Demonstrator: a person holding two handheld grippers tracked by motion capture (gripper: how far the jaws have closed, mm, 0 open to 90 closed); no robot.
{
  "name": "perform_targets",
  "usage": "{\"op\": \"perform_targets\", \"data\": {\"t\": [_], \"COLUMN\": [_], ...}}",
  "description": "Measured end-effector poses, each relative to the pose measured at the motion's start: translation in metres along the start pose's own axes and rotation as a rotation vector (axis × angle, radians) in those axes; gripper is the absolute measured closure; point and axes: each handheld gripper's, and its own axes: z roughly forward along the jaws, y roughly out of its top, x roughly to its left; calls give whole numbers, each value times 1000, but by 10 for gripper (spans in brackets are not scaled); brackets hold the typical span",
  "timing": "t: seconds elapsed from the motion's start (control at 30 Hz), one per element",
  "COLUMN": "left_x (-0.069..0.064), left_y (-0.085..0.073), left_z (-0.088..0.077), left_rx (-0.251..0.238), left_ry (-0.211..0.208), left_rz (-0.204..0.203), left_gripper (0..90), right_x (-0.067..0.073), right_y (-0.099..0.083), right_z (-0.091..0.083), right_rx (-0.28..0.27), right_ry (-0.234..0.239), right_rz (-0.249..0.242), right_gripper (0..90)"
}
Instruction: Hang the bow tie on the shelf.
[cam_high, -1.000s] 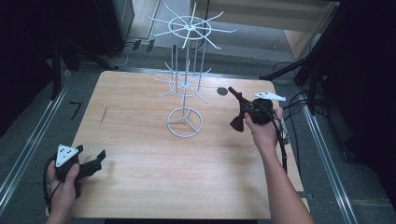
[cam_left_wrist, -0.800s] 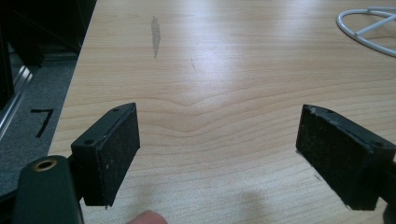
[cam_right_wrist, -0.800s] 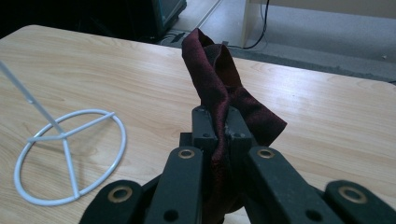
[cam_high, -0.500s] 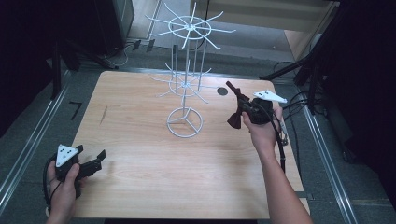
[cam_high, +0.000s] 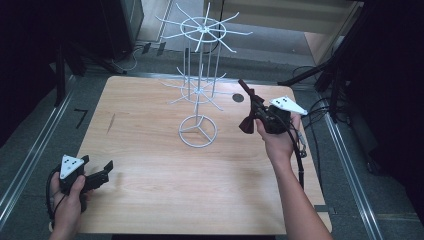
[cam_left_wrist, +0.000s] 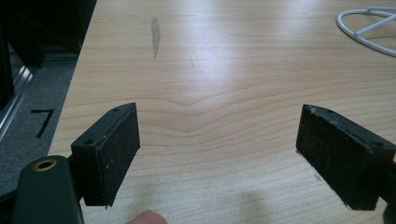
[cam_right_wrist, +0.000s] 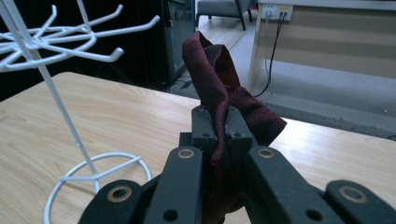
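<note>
dark red cloth (cam_right_wrist: 219, 88) crumpled, pinched in right tool (cam_right_wrist: 217, 122); left tool (cam_left_wrist: 219, 154) wide open, empty

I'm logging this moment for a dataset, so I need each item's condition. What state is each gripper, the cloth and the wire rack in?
Left gripper: open, jaws wide apart, nothing between them, low over the table.
Right gripper: shut on the dark red cloth, held above the table.
Dark red cloth: pinched, folded, sticking up past the jaws.
White wire rack: upright on its ring base, hooks bare.
</note>
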Motion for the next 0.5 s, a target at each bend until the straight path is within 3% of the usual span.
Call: {"op": "perform_targets", "data": {"t": [0.5], "left_x": [0], "left_y": [0], "left_z": [0], "left_rx": [-1], "left_ry": [0], "left_rz": [0], "left_gripper": [145], "right_x": [19], "right_y": [3], "right_z": [-8], "right_rx": [-44], "right_ry": [56], "right_rz": [-21], "right_gripper": [874]}}
